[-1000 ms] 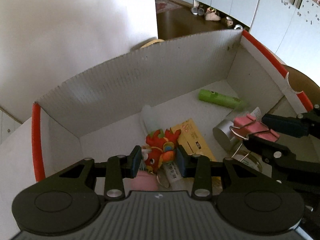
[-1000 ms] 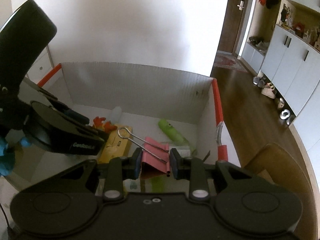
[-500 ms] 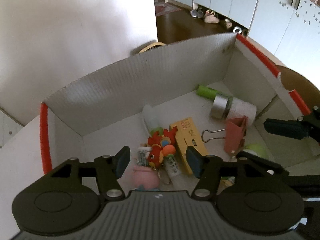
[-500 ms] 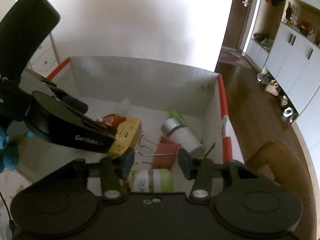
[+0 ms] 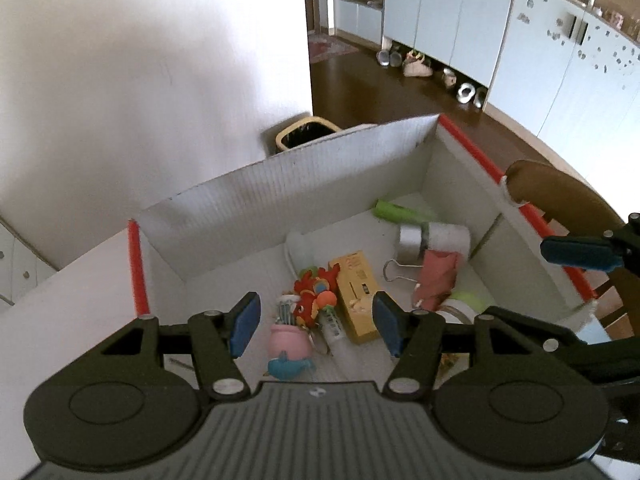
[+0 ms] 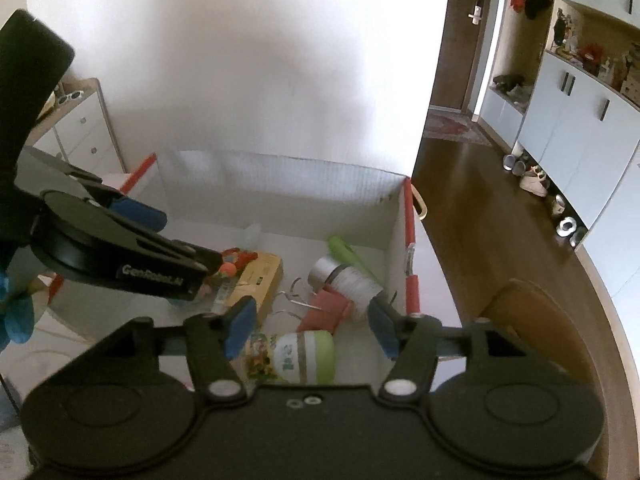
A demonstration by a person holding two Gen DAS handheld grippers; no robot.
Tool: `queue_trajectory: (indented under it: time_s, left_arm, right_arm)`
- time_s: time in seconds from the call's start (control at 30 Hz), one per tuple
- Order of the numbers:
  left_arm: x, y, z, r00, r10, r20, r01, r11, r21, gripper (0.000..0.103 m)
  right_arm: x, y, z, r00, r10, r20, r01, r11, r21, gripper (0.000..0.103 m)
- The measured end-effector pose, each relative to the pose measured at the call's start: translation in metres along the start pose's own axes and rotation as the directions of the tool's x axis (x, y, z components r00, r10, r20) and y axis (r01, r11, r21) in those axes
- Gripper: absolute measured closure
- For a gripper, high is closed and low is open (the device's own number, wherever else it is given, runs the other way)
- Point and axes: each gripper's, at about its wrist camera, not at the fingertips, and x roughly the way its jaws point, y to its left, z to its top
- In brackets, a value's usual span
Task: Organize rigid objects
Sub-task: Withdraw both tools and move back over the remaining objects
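Grippers hang above the white cardboard box (image 5: 320,184), both spread wide and holding nothing: the left gripper (image 5: 314,326) over the red toy keychain (image 5: 314,296) and yellow box (image 5: 354,292), the right gripper (image 6: 310,326) over the pink binder clip (image 6: 326,310) and a green-capped bottle (image 6: 298,356). "GenRobot.AI" is printed on the left gripper's side in the right wrist view; the bottle's label is too blurred to read. Both tools tilt down into the box, side by side.

A home entryway: shoes (image 5: 416,67) under white cabinets (image 5: 448,12), wooden floor (image 6: 472,184), coats hanging.
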Motion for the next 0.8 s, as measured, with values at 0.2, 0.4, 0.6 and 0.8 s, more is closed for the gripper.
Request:
queue_trajectory:
  time_s: [0.2, 0.4, 0.6, 0.8]
  left_arm:
    - [-0.03, -0.004, -0.01, 0.999, -0.015, 0.037, 0.015, 1.0, 0.014, 0.042]
    - [-0.06, -0.008, -0.026, 0.996, -0.048, 0.08, 0.047, 0.999, 0.011, 0.04]
    - [-0.089, -0.013, -0.045, 0.991, -0.065, 0.114, 0.065, 0.998, 0.009, 0.039]
    - [-0.116, -0.016, -0.068, 0.985, -0.092, 0.149, 0.091, 0.996, 0.011, 0.036]
  right_arm:
    - [-0.031, 0.004, -0.003, 0.999, 0.014, 0.03, -0.014, 1.0, 0.007, 0.035]
    - [-0.063, 0.007, -0.011, 0.998, 0.036, 0.054, -0.037, 0.999, 0.017, 0.027]
    - [-0.09, 0.01, -0.024, 0.995, 0.069, 0.076, -0.071, 0.997, 0.031, 0.018]
    - [-0.118, 0.015, -0.042, 0.992, 0.086, 0.091, -0.09, 0.995, 0.039, 0.012]
